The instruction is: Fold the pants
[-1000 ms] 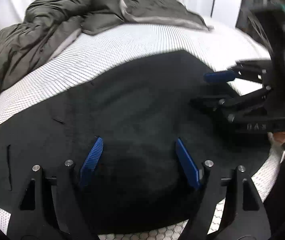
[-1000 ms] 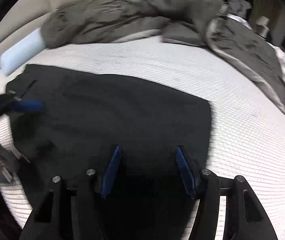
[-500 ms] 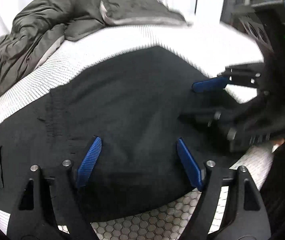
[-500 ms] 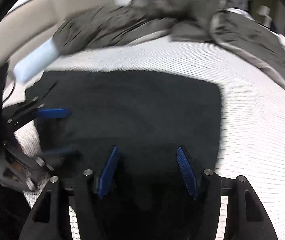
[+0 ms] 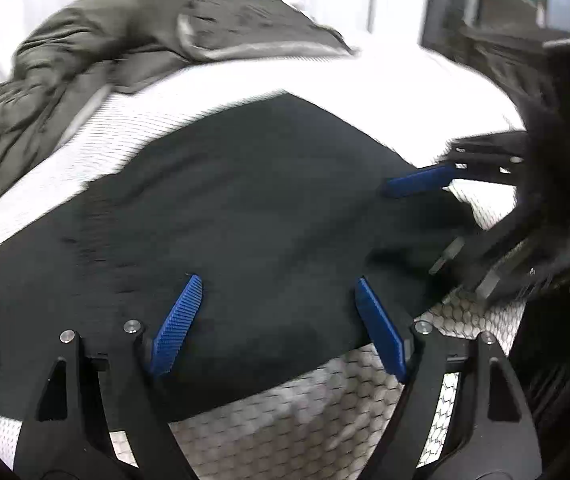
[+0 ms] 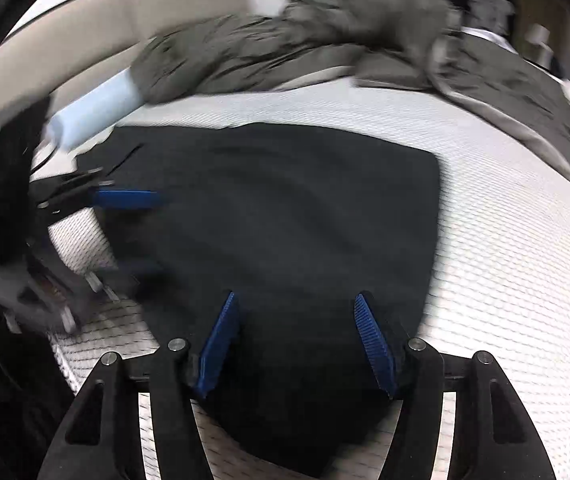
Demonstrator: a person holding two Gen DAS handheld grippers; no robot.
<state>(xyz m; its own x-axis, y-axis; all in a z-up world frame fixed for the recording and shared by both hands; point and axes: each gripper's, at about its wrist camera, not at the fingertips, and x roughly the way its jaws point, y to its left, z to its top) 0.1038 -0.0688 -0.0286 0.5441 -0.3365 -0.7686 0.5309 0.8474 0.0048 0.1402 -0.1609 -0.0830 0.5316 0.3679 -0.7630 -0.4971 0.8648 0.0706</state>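
Pants lie flat beneath both grippers' spread jaws, ungripped.

black pants on mattress, left tool agape

Bedroom: mattress, rumpled duvet, headboard.

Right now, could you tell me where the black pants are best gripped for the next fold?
Probably the near hem of the black pants, approached from the mattress edge: they lie flat, and that edge overhangs beneath the open right gripper.
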